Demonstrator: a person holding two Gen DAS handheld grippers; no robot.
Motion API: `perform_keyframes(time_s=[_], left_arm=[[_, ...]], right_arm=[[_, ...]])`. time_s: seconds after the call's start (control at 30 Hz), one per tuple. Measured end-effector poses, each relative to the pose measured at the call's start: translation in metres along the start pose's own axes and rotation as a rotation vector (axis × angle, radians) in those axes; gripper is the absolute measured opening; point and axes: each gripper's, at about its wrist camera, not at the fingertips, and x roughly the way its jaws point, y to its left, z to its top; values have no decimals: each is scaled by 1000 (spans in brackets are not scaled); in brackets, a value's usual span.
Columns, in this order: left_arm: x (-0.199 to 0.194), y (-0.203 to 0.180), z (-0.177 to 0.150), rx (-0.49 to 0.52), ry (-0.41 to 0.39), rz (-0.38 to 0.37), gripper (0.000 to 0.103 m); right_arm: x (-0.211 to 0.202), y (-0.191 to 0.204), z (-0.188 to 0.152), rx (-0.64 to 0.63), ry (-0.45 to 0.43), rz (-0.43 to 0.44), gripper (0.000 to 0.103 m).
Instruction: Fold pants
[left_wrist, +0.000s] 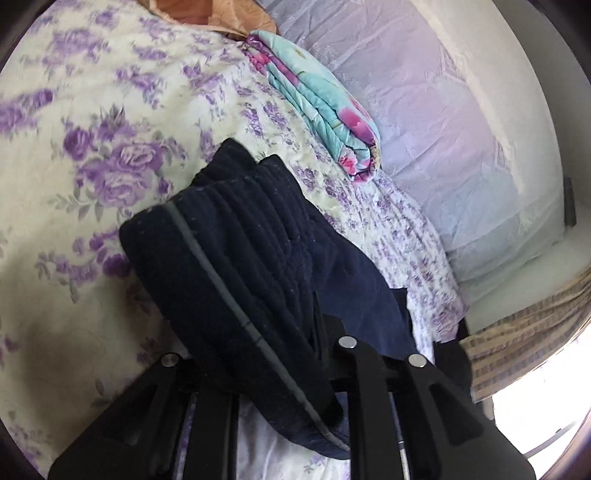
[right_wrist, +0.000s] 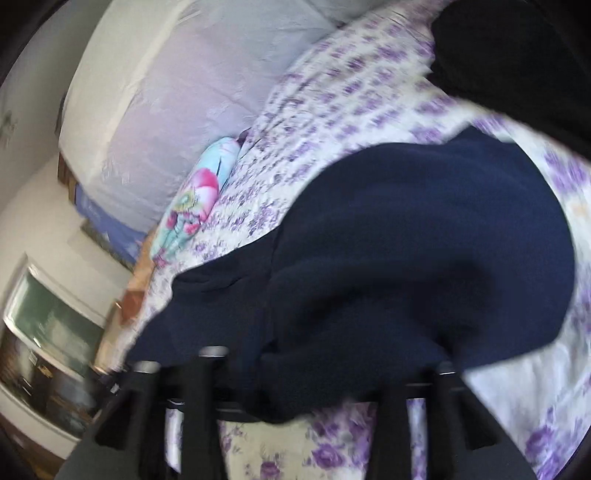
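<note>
Our left tongs (left_wrist: 295, 354) pinch the navy pants (left_wrist: 236, 266), bunched and draped forward over them. Our right tongs (right_wrist: 314, 373) stand open (blurred), the pants (right_wrist: 406, 258) heaped just ahead on the bed (right_wrist: 369, 85).

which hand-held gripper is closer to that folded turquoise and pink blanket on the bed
Left, probably. The left hand-held gripper, holding the navy pants, seems close to the folded blanket. From the right hand-held gripper, the blanket looks smaller, beyond the pants.
</note>
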Motion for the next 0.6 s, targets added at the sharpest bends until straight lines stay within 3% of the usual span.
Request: perform_keyframes(time_s=[0.1, 0.13, 0.33, 0.37, 0.4, 0.43, 0.47, 0.53, 0.6], left_arm=[[1, -5, -4, 48, -11, 31, 15], [2, -6, -5, 52, -13, 39, 16], [6, -4, -6, 28, -19, 47, 20], [7, -7, -6, 37, -19, 58, 20], [7, -9, -5, 42, -18, 65, 21], [7, -10, -5, 45, -16, 74, 21], [8, -11, -4, 43, -13, 76, 21], [10, -11, -2, 35, 5, 67, 22], [12, -14, -2, 41, 10, 79, 23]], right_arm=[[-9, -35, 13, 245, -26, 208, 64], [-5, -40, 18, 278, -17, 237, 66], [39, -50, 28, 381, -30, 126, 67], [41, -45, 29, 363, -55, 86, 64], [42, -39, 30, 328, -89, 39, 54], [42, -35, 34, 273, -134, -5, 29], [37, -28, 40, 180, -195, -64, 17], [20, -6, 42, -28, -276, -173, 12], [2, 14, 37, -139, -284, -203, 11]])
